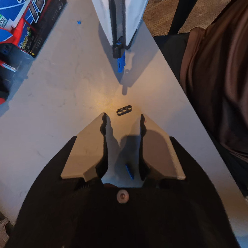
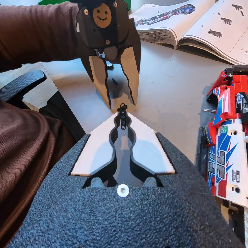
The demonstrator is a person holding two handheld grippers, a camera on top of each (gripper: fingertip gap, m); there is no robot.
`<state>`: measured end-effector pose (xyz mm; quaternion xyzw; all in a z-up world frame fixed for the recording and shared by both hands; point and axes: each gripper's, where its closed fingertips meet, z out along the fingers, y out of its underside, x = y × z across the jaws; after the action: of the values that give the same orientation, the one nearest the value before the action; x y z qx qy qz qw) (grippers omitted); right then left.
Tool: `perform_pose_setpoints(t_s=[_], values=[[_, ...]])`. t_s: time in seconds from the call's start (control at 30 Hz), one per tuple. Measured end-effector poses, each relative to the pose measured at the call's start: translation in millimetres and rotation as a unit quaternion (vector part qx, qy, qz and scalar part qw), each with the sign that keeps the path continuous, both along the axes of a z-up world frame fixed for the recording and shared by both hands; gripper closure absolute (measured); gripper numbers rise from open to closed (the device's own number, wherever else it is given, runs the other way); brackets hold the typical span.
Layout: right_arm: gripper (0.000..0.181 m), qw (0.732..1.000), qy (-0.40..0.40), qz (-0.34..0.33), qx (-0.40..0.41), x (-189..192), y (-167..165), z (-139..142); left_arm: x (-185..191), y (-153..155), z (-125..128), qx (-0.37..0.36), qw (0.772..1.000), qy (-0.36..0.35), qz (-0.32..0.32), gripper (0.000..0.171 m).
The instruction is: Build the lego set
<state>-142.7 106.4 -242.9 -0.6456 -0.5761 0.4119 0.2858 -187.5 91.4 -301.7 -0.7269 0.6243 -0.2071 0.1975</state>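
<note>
Left gripper (image 1: pixel 123 115) spread over tiny light rigid beam (image 1: pixel 124 110) near bench (image 1: pixel 64 94) edge, grab long sides; right gripper (image 2: pixel 122 114) pinching pinned beam (image 2: pixel 122 119)

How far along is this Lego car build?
The red, white and blue car body looks largely assembled beside the open instruction book. In hand: the right gripper is shut on a black beam with blue pins. The left gripper is open just short of a loose three-hole black beam lying on the table, not yet attached.
</note>
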Motion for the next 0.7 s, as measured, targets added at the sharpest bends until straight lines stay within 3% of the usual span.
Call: perform_pose_setpoints(t_s=[0.47, 0.6, 0.7], values=[[0.174, 1.000, -0.020, 0.021, 0.008, 0.0, -3.5, -6.4, 19.5, -68.5, 3.5, -0.029, 0.998, -0.060, 0.003, 0.129], [0.174, 0.997, -0.035, 0.056, 0.037, -1.4, -17.4, -11.2, 15.7, -59.9, 4.5, -0.015, 0.995, -0.072, 0.063, 0.130], [0.174, 0.995, -0.041, 0.072, 0.060, -2.6, -24.4, -11.8, 8.2, -48.5, 4.7, 0.001, 0.986, -0.082, 0.147, 0.135]])
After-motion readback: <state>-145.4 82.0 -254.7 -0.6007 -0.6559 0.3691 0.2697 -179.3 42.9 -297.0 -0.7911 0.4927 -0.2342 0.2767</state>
